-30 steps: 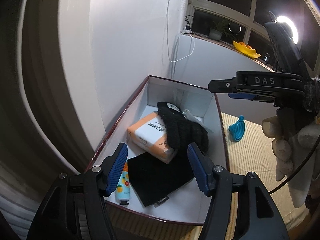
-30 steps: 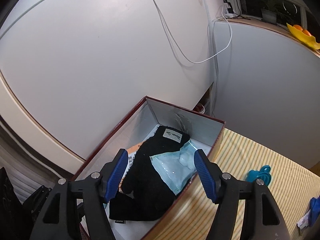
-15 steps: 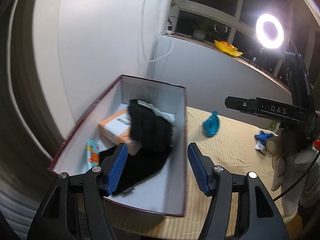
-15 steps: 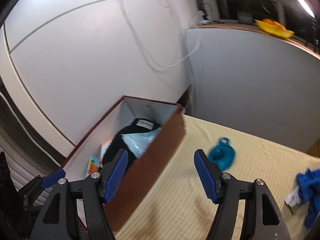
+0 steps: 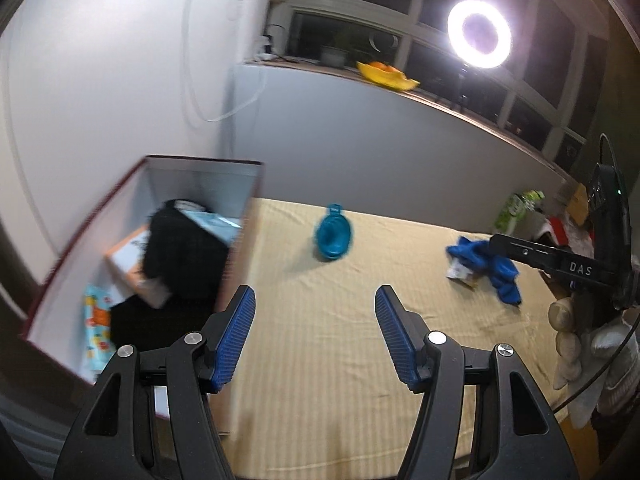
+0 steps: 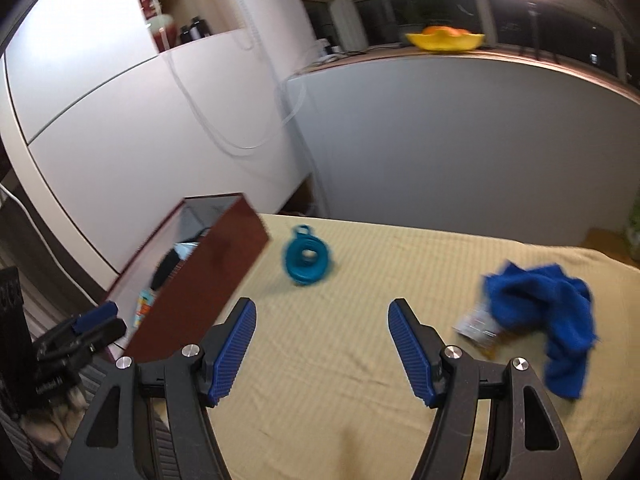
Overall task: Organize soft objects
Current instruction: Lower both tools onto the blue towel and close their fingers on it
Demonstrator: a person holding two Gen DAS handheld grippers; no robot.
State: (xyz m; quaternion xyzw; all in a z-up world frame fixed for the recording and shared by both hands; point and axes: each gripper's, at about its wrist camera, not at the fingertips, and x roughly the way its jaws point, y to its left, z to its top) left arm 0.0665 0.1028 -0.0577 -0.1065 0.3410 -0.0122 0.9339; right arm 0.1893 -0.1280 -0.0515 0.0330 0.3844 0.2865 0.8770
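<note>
Nearest, both the left tool (image 5: 316,336) and right tool (image 6: 320,346) are standing apart, gripping nothing. Beyond, a blue cloth (image 6: 540,304) is lying mid-right on the counter (image 6: 360,320); the box (image 6: 208,276) is sitting far left.

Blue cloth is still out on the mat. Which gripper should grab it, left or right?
Likely right. The blue cloth lies just beside the right gripper, whose fingers are open and empty. From the left gripper, also open, it lies farther off, and that one sits by the box.
</note>
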